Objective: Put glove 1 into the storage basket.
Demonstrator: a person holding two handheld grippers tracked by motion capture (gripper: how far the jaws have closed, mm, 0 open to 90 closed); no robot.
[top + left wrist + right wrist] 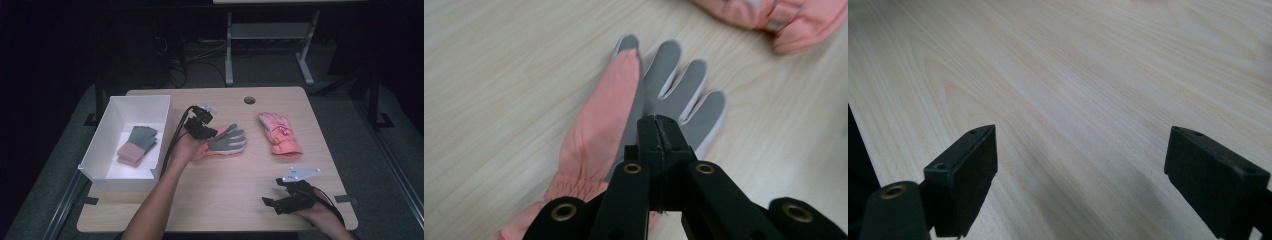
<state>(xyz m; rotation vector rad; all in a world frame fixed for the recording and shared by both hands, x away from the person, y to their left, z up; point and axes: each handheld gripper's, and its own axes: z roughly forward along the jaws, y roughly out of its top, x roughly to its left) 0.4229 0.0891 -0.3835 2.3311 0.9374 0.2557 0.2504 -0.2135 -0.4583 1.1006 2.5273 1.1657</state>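
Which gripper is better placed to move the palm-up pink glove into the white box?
Left. The left gripper is already over the palm-up glove, beside the white box; the right gripper sits open near the table's front edge.

Right gripper [1080, 175]: jaws spread wide, nothing between them | Surface: pale wood-grain table [1088, 75] beneath and ahead | Left edge: dark strip beyond table edge | Contact: cannot tell

The table [235, 200] is evenly lit from above while the surrounding room falls dark, shadows lie soft, and the near black fingers [963, 175] blur out of focus.
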